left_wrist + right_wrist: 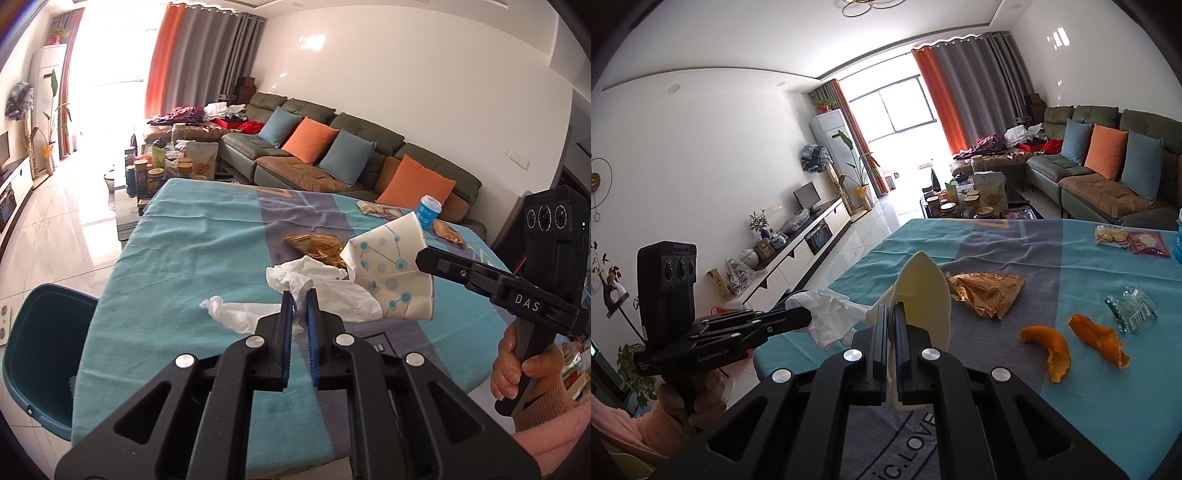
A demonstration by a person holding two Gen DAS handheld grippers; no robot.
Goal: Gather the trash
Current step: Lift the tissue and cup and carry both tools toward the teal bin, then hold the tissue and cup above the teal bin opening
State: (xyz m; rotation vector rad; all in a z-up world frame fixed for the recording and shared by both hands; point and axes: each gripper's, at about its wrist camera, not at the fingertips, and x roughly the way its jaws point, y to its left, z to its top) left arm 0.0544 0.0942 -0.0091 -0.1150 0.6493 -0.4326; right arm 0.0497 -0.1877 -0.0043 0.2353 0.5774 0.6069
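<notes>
My left gripper (298,295) is shut on a crumpled white tissue (325,295) and holds it above the teal tablecloth (177,258). In the right wrist view the left gripper (809,317) shows with the tissue (834,317) hanging from it. My right gripper (891,310) is shut on a flattened white paper cup (925,295) with blue dots; the cup (388,266) and the right gripper (419,260) also show in the left wrist view. A gold snack wrapper (982,293), two orange peels (1049,347), (1100,339) and a clear wrapper (1132,310) lie on the table.
A dark teal bin (40,354) stands on the floor left of the table. A blue cup (429,211) and snack packets (1130,240) sit at the far edge. A sofa (332,147) and a cluttered coffee table (166,166) lie beyond.
</notes>
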